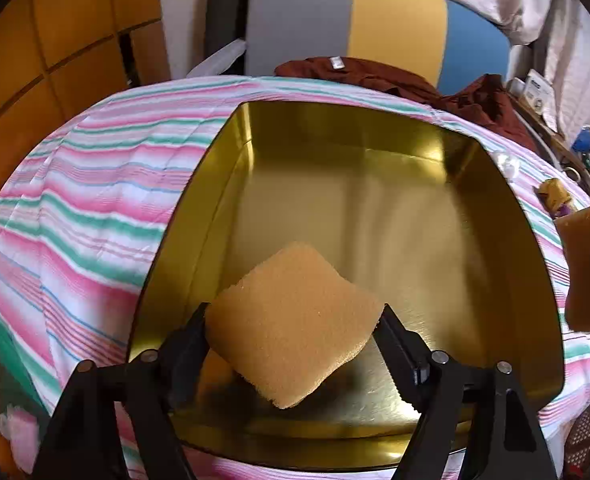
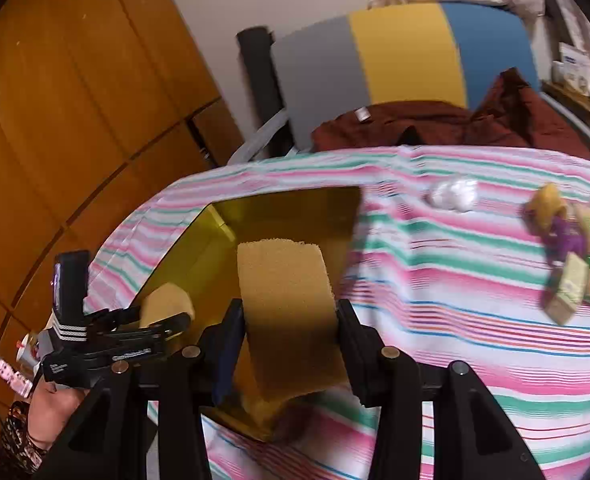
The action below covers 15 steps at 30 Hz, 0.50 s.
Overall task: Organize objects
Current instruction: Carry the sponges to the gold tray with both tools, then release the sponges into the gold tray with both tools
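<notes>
A gold metal tin lies open on the striped cloth; it also shows in the right wrist view. My left gripper is shut on a tan sponge and holds it low inside the tin's near side. My right gripper is shut on a second tan sponge, held over the tin's right edge. This second sponge shows at the right edge of the left wrist view. The left gripper with its sponge is seen at the left of the right wrist view.
The striped cloth covers the table. A white wad and a pile of small packets and a purple-yellow toy lie at the right. A dark red garment lies at the far edge before a grey-yellow-blue panel.
</notes>
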{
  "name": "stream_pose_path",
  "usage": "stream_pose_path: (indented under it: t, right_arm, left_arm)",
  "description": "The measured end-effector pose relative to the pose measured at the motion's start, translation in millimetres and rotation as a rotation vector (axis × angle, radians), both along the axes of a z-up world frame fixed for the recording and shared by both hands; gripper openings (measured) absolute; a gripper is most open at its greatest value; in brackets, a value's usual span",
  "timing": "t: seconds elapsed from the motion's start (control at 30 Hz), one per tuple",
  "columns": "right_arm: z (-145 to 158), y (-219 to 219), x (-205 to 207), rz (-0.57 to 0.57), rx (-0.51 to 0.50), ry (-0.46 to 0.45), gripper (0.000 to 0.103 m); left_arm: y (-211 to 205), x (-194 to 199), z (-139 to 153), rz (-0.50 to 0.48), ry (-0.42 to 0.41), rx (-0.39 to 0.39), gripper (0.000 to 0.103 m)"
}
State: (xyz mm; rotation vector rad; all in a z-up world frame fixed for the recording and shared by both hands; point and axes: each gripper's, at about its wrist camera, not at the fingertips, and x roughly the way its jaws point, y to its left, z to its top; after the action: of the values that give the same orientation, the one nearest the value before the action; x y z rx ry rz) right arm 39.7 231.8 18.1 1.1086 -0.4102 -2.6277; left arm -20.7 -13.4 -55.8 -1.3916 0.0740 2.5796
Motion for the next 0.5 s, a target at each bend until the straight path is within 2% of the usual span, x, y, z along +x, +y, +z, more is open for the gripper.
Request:
stream_pose_path:
  t: [0.1,0.27,0.4,0.5]
  right_arm:
    - [-4.4,-16.7,-7.5,0.029,-0.005,-0.017,0.046]
    - [-15.4,-38.5,-18.7,0.063,0.005,-0.062,0.046]
    - [-26.6,-53.7,-25.3,0.093,0.017,-0.099,0.046]
    - [-32.7,-65.7,-30.9,0.110,0.030,-0.116,0.046]
  left_arm:
    - [-5.9,1.4,3.1,0.010,0.001,0.033,0.102]
    - [-18.0,2.7,23.2,0.043,0.036,0.096,0.103]
    - [-36.9,3.1,40.9,0.124,0.081,0.160,0.103]
    - [-47.8,-2.9,47.5,0.177,0.096,0.177,0.103]
